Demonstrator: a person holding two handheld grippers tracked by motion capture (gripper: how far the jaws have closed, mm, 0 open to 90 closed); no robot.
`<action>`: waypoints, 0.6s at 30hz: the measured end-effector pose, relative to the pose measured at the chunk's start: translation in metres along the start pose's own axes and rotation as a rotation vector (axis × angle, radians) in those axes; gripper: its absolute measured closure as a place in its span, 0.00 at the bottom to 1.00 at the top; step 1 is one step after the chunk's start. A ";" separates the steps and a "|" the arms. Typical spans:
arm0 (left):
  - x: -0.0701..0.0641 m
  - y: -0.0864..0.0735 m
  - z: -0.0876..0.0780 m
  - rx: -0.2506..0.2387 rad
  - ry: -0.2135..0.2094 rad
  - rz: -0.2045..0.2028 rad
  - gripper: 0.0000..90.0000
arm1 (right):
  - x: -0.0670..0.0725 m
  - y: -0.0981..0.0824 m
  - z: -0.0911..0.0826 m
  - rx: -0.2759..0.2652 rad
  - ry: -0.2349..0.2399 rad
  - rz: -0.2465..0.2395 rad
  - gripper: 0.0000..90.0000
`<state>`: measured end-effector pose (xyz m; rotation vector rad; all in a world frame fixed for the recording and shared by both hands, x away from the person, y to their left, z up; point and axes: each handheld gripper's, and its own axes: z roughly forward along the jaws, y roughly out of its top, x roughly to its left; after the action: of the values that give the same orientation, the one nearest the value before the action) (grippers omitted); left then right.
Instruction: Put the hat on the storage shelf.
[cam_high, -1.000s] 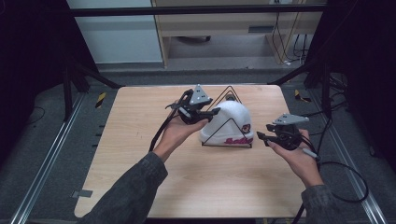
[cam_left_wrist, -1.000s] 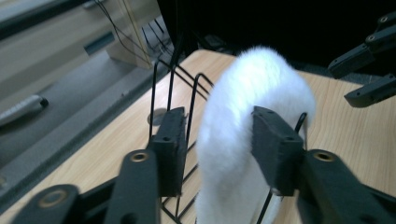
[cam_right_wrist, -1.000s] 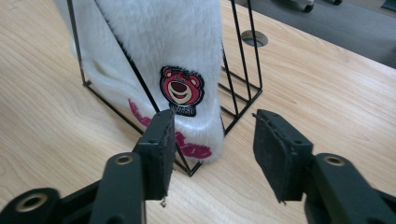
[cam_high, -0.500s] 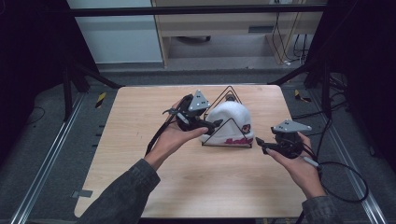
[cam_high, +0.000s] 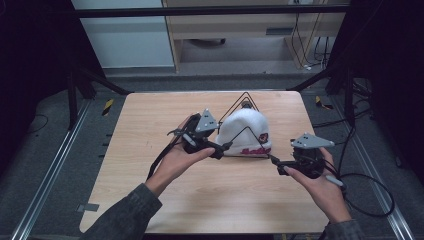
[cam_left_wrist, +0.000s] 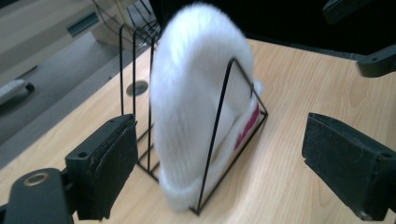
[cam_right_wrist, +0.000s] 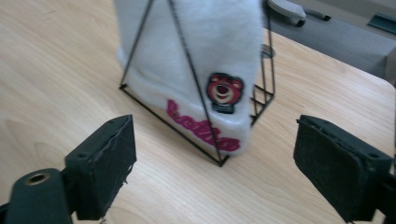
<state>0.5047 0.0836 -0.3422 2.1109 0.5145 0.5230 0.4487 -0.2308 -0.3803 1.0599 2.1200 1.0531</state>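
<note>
A white fuzzy beanie (cam_high: 246, 131), with a red bear patch (cam_right_wrist: 224, 90) and pink lettering that blur leaves unreadable, stands upright inside a black wire rack (cam_high: 244, 103) near the middle of the wooden bench (cam_high: 150, 120). Its top is cut off in the right gripper view. The left gripper (cam_high: 220, 148) sits just beside its left edge, the right gripper (cam_high: 278, 163) near its right corner, both with fingers spread wide and holding nothing.

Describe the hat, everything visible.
The hat is a white, fuzzy knit beanie with a folded cuff. The cuff carries pink script lettering and a small red bear patch. It stands upright, stuffed inside a black wire rack of triangular frames, near the middle of the wooden table. The wires press its sides. Neither gripper touches it; both have jaws open.
</note>
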 end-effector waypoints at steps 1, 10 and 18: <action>0.001 -0.003 -0.003 0.001 0.003 -0.006 0.11 | 0.003 0.001 0.000 -0.002 0.001 -0.008 0.14; 0.016 -0.057 -0.041 0.005 0.050 -0.075 0.06 | 0.045 0.006 0.014 -0.014 0.084 -0.054 0.07; 0.031 -0.094 -0.063 0.043 0.085 -0.124 0.06 | 0.081 0.011 0.047 0.003 0.147 -0.080 0.08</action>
<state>0.4807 0.1919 -0.3819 2.0883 0.7058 0.5366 0.4436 -0.1408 -0.4063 0.9156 2.2608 1.1202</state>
